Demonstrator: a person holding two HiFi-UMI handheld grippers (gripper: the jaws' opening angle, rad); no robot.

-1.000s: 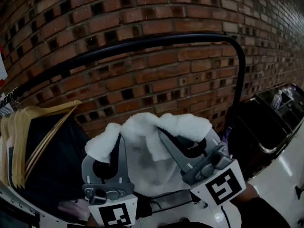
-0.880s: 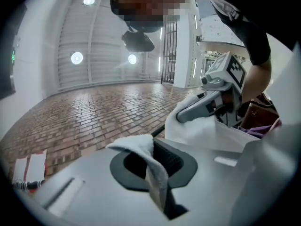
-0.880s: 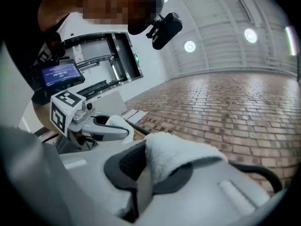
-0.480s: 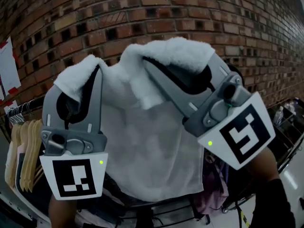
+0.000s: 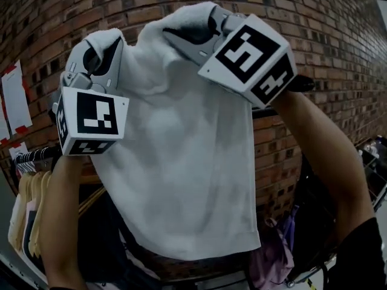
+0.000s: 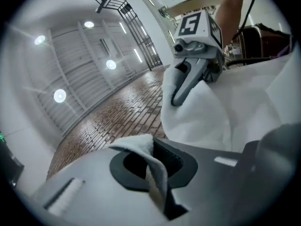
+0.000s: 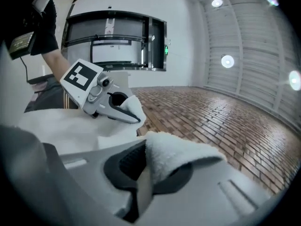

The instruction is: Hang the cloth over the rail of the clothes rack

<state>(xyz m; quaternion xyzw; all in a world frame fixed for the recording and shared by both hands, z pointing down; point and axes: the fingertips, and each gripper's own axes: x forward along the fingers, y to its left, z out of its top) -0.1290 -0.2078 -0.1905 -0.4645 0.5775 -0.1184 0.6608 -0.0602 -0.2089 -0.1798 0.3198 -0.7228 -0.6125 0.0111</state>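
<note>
Cloth [image 5: 181,162]: white terry, fluffy nap, roughly rectangular; held aloft by two upper corners, hanging flat and limp before red brick wall [image 5: 326,29].
Left gripper [image 6: 157,187]: smooth grey moulded fingers, dark ribbed pads, pinching one bunched corner.
Right gripper [image 7: 143,178]: matching fingers, pinching other corner.
Wooden hangers [image 5: 27,204]: pale, curved, lower left.

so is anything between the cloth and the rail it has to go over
Nothing visible does. The left hand-held gripper and right hand-held gripper are shut on the cloth, held up before the brick wall. The rail is mostly hidden behind it; wooden hangers sit at lower left.
</note>
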